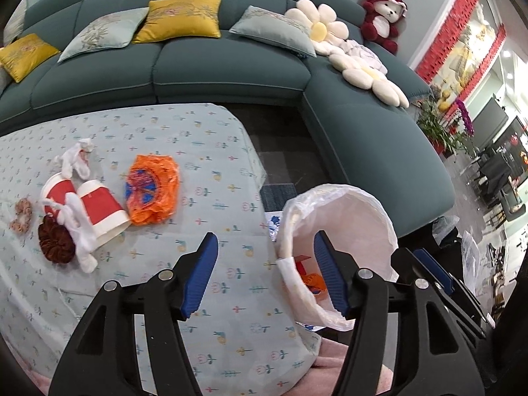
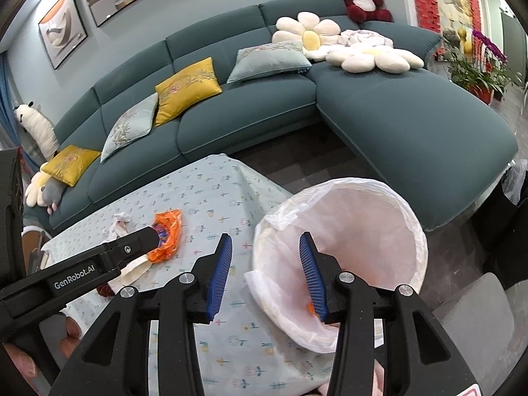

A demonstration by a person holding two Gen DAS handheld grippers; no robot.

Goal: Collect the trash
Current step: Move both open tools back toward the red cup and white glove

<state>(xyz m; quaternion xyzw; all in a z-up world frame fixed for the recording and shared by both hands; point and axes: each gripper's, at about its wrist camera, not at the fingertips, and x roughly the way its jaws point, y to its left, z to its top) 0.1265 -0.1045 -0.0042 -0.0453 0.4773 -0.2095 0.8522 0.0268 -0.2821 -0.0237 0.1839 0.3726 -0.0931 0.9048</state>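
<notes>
Both grippers empty beside the white-lined round trash bin [image 1: 340, 217]

The left gripper [image 1: 264, 277] and right gripper [image 2: 264, 274] stood released, holding nothing; a crumpled orange plastic wrapper [image 1: 153, 188] and red paper cups [image 1: 95, 208] lay on the patterned tablecloth [image 1: 211, 151].

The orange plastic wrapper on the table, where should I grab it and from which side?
Judging by its pose, grip the orange plastic wrapper on the puffed, crinkled edge nearest the bin, coming from above. It lies loose and flat on the tablecloth, so a raised fold gives the pads something to pinch, and that side is clear of the red cups.
</notes>
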